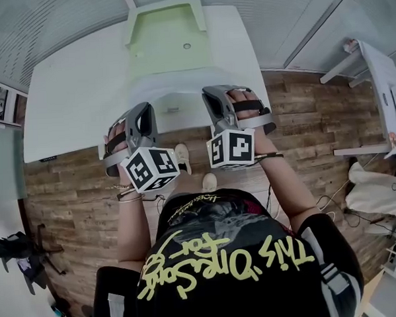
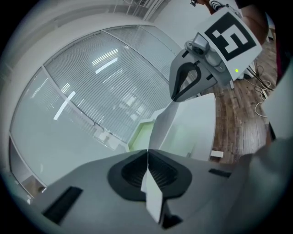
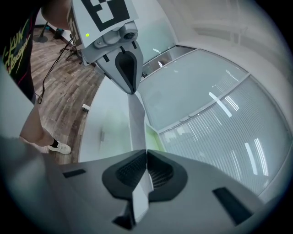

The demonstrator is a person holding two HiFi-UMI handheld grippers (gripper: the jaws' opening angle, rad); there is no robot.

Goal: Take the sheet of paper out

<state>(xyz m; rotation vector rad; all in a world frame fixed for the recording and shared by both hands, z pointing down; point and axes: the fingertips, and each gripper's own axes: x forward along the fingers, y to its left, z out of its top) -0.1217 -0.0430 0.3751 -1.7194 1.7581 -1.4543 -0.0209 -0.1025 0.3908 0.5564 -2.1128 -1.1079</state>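
The sheet of paper (image 1: 181,89) hangs between my two tools over the near edge of the table (image 1: 76,108), white against the white top, so its outline is hard to follow from the head view. My left gripper (image 1: 144,109) has one side of it and my right gripper (image 1: 214,94) the other. In the left gripper view the jaws are pressed together on the sheet (image 2: 183,123), its edge pinched between the ribbed pads (image 2: 160,171), and the paper runs on across to the right gripper (image 2: 187,82). The right gripper view shows the same: jaws closed tight on the paper (image 3: 136,123), which stretches up in a narrow band to the left gripper (image 3: 126,68). The sheet bows a little between the two grips.

Just beyond the sheet, at the far edge of the table, lies a pale green tray (image 1: 168,40) with a raised rim. I cannot tell whether the paper's far edge touches it. Below the near edge is a wooden floor (image 1: 315,128), with my shoes (image 1: 182,155) on it close to the table.
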